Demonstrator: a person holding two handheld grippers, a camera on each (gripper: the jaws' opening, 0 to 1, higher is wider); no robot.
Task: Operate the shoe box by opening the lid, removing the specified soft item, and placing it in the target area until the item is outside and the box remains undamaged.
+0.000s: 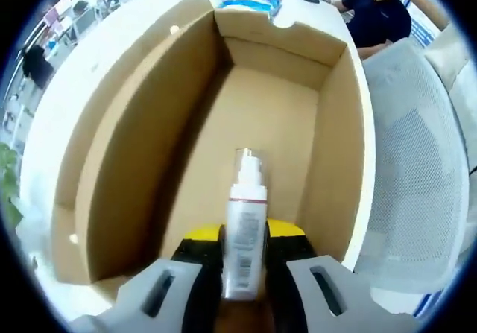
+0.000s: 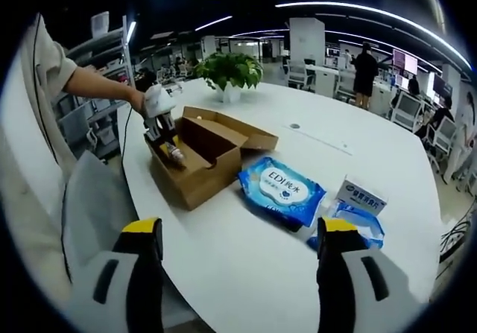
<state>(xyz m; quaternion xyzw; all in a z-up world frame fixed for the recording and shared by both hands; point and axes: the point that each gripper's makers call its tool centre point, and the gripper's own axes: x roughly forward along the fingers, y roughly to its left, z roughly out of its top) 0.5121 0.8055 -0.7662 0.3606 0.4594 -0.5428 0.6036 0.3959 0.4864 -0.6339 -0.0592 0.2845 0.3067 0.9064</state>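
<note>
The left gripper [image 1: 244, 262] has its yellow-tipped fingers [image 1: 200, 252] closed on a small white plastic spray bottle with a clear cap [image 1: 246, 221], holding it low inside the open brown cardboard shoe box [image 1: 134, 147]. The bottle's printed label shows a barcode-like patch, but the writing is too small to read. The right gripper view shows the same scene from across the round white bench [image 2: 358, 162]: the box [image 2: 205, 162] sits near the bench's edge with its lid folded back, and the left gripper [image 2: 160, 128], held in a person's hand [image 2: 138, 98], reaches into it.

The bottle looks light and rigid, with a smooth, likely slippery wall; the grip sits on the labelled body below the cap, which seems the safest place, since the clear cap could pop off. It does not look soft, so whether it is the specified item is open to doubt. The thin cardboard walls would dent easily, so I'd lift straight up, clear of them.

The right gripper [image 2: 238, 273] hangs above the bench with its fingers [image 2: 145, 240] spread wide and holding nothing. Beyond them lie a blue soft pack of wet wipes [image 2: 282, 191] printed "EDI" with Chinese characters, and a small blue and white carton [image 2: 361, 195] with Chinese text I cannot make out. A potted green plant [image 2: 227, 71] stands farther back.
</note>
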